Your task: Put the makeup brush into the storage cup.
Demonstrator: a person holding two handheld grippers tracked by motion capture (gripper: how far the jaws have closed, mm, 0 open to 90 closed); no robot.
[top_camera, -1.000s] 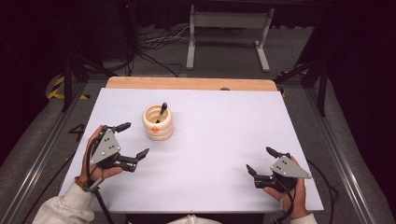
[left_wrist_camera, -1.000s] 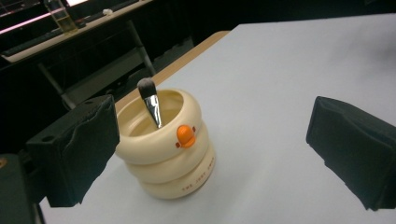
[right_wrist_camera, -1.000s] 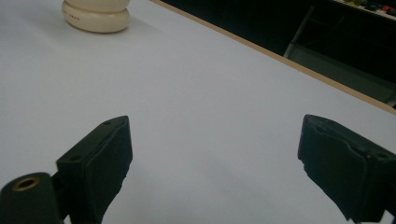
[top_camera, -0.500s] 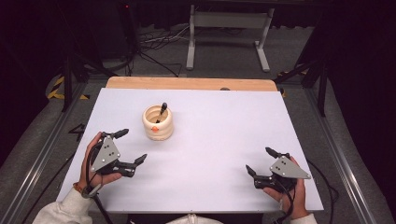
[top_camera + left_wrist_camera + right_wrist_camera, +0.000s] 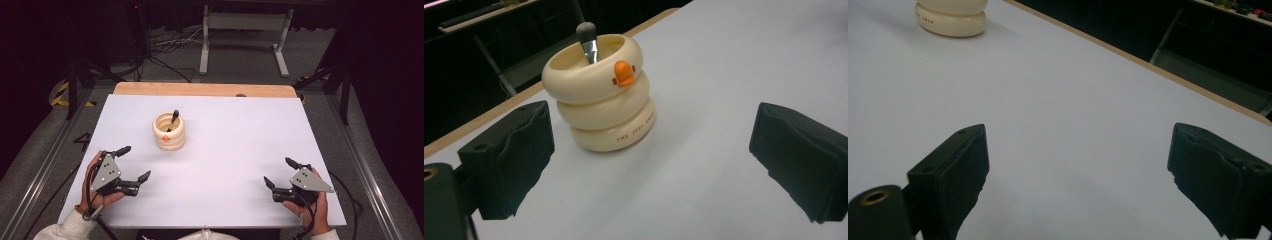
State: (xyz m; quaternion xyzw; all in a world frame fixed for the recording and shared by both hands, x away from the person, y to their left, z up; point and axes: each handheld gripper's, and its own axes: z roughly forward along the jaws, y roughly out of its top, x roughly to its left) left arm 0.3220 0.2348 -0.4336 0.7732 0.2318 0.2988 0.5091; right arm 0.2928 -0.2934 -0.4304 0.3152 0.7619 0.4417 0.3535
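**Nothing gripped yet; approach still to make**

Cream ringed duck-face holder [image 5: 600, 95] with a dark-tipped brush [image 5: 587, 40] upright inside, just ahead of the left gripper [image 5: 131, 164] fingers, spread wide. Right gripper [image 5: 284, 172] fingers equally wide, well apart from it on the white counter [image 5: 235, 135]. Next, likely: close in, straddle.

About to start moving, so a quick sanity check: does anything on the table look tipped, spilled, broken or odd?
Nothing stands out. The cream ringed holder stands upright on the white table, with a brush leaning inside it. No spill or damage shows. The left gripper and right gripper are both open and hold nothing.
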